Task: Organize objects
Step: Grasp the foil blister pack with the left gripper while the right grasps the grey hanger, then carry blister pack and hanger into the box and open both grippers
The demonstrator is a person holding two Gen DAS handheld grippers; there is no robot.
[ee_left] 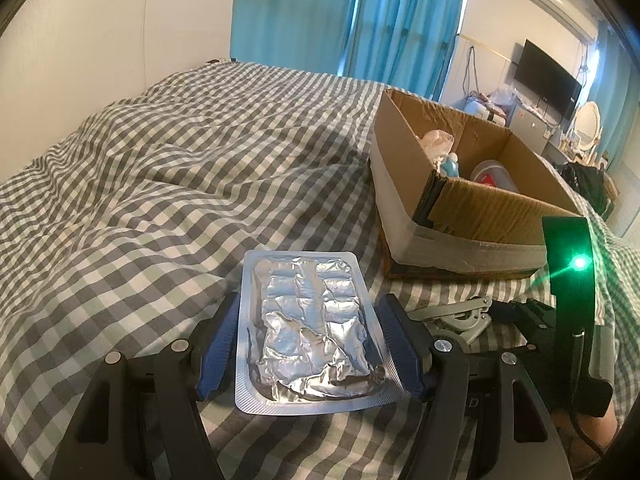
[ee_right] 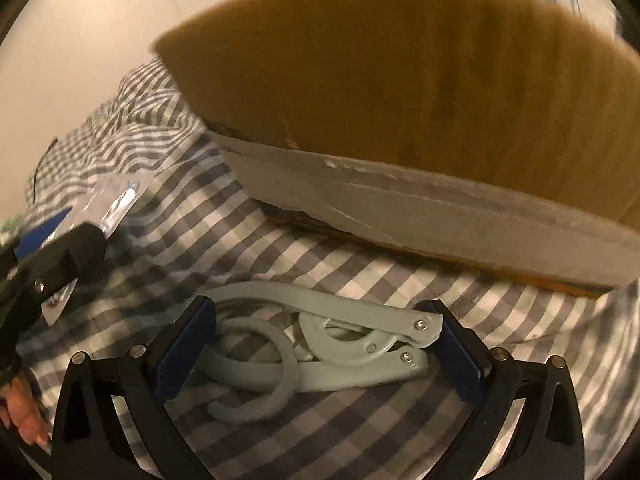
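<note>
My left gripper (ee_left: 310, 336) is shut on a silver foil blister pack (ee_left: 312, 332), its blue pads against both long edges, held over the checked bedspread. The pack also shows at the left of the right wrist view (ee_right: 116, 200). My right gripper (ee_right: 320, 344) is open, its blue pads on either side of a grey folded plastic hanger (ee_right: 320, 344) lying on the bed; whether the pads touch it I cannot tell. The hanger also shows in the left wrist view (ee_left: 460, 314). An open cardboard box (ee_left: 404, 152) stands just beyond; its side wall fills the right wrist view (ee_right: 400, 80).
The box holds a clear bag (ee_left: 438, 140), a blue-and-white item (ee_left: 450, 164) and a round container (ee_left: 492, 174). The checked bedspread (ee_left: 180, 160) spreads to the left up to a white wall. Blue curtains, a TV (ee_left: 548, 78) and a dresser stand behind.
</note>
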